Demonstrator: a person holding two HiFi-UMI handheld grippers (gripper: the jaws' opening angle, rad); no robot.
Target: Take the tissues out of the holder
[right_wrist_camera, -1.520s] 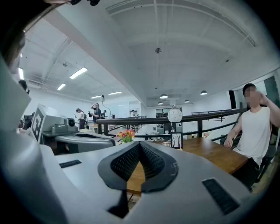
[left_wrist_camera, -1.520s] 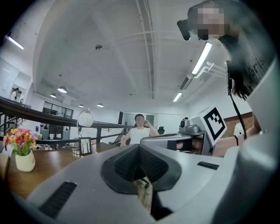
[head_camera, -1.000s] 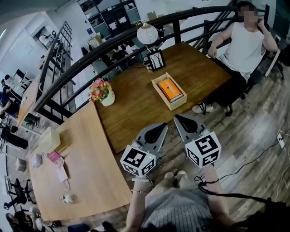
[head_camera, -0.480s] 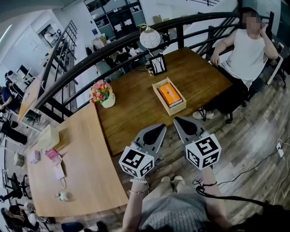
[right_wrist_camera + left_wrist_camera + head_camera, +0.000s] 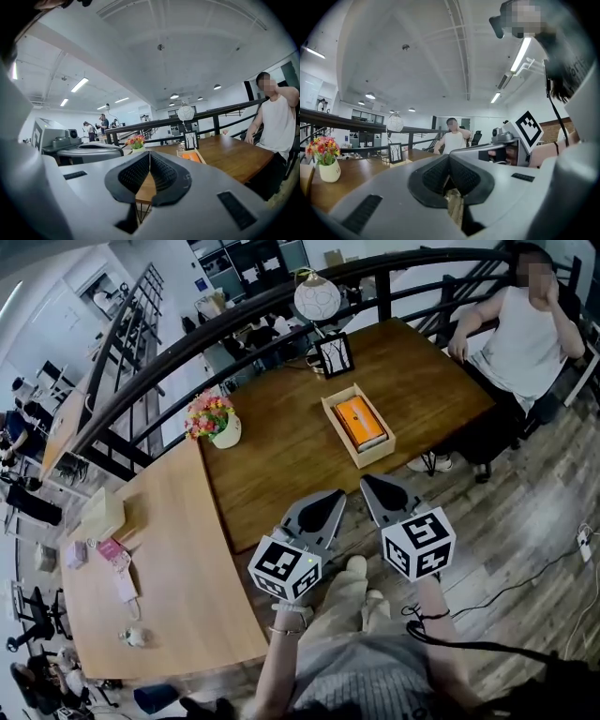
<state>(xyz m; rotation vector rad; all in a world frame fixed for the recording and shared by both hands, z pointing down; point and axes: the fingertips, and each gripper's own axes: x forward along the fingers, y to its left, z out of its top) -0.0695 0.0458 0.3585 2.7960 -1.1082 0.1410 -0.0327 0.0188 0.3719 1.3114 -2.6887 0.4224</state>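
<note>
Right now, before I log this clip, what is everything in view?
dark table: one, dark brown wood, centre
holder: one, pale wood, on the dark table's right half
tissues: one pack, orange, lying inside the holder
picture frame: one, black, far edge of the dark table
globe lamp: one, white, behind the frame
flower pot: one, white with pink and orange blooms, dark table's left corner
light table: one, pale wood, left
box: one, pale, on the light table
seated person: one, white top, at the dark table's far right
left claw: one, grey, shut, empty, short of the table
right claw: one, grey, shut, empty, beside it
</note>
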